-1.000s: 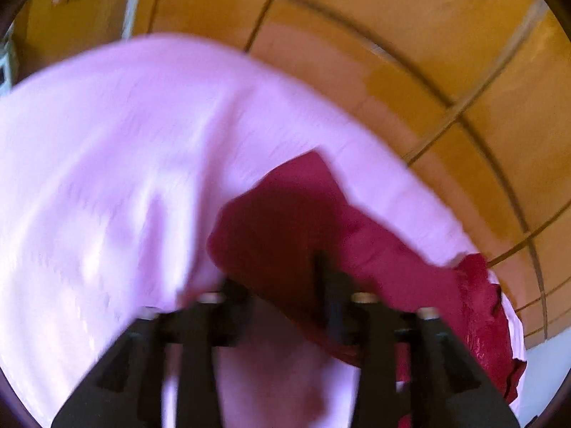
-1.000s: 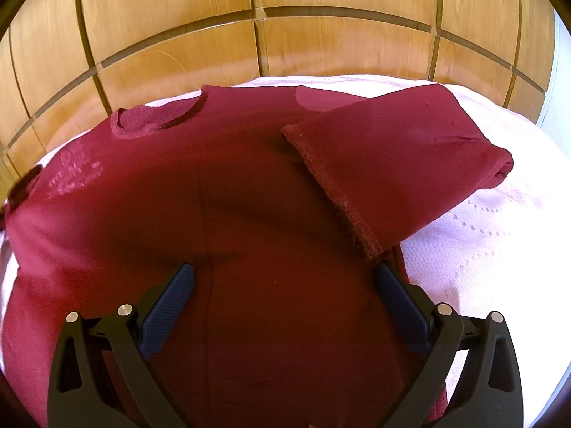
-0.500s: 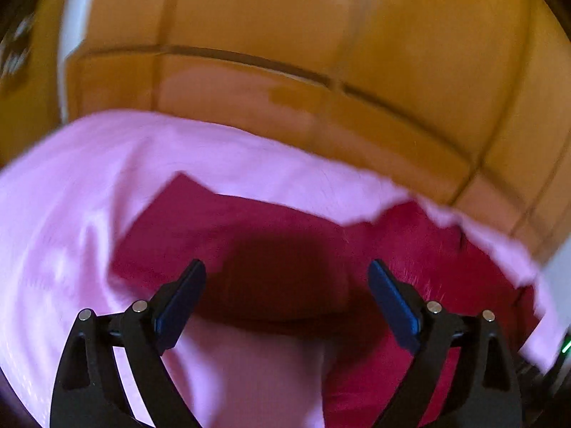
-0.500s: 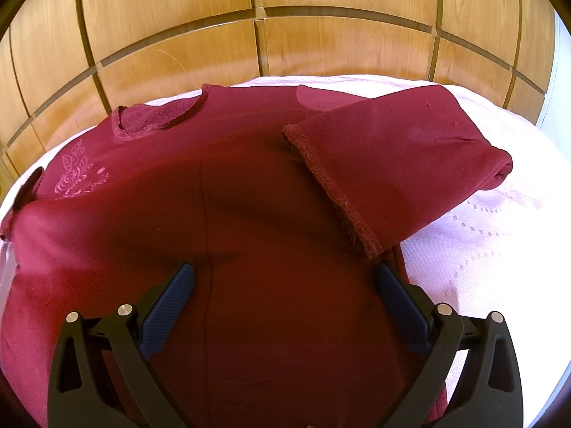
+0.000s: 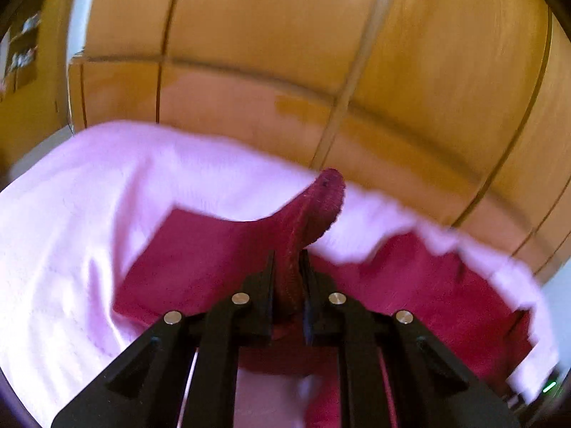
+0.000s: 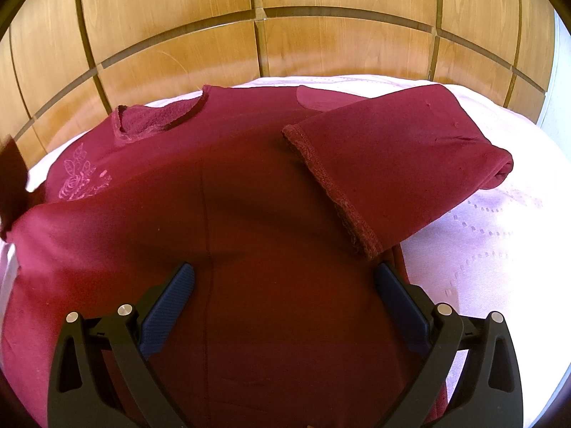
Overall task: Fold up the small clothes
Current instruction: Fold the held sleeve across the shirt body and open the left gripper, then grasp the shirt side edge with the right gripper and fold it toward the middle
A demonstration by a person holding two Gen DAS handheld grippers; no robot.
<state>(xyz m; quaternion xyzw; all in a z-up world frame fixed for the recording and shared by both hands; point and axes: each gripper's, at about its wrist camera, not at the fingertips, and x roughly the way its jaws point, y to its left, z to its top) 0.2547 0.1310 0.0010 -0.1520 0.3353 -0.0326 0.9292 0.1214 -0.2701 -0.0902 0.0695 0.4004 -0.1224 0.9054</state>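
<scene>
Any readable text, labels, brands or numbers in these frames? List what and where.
None readable.
Maroon shirt: a pink embroidered rose motif near the shoulder, a picture only, no letters.
Pink bedsheet: dotted woven pattern, no writing.
Wooden panel wall: plain grain.
Items on the wall at the far left in the left wrist view: too blurred to tell if they carry text.
</scene>
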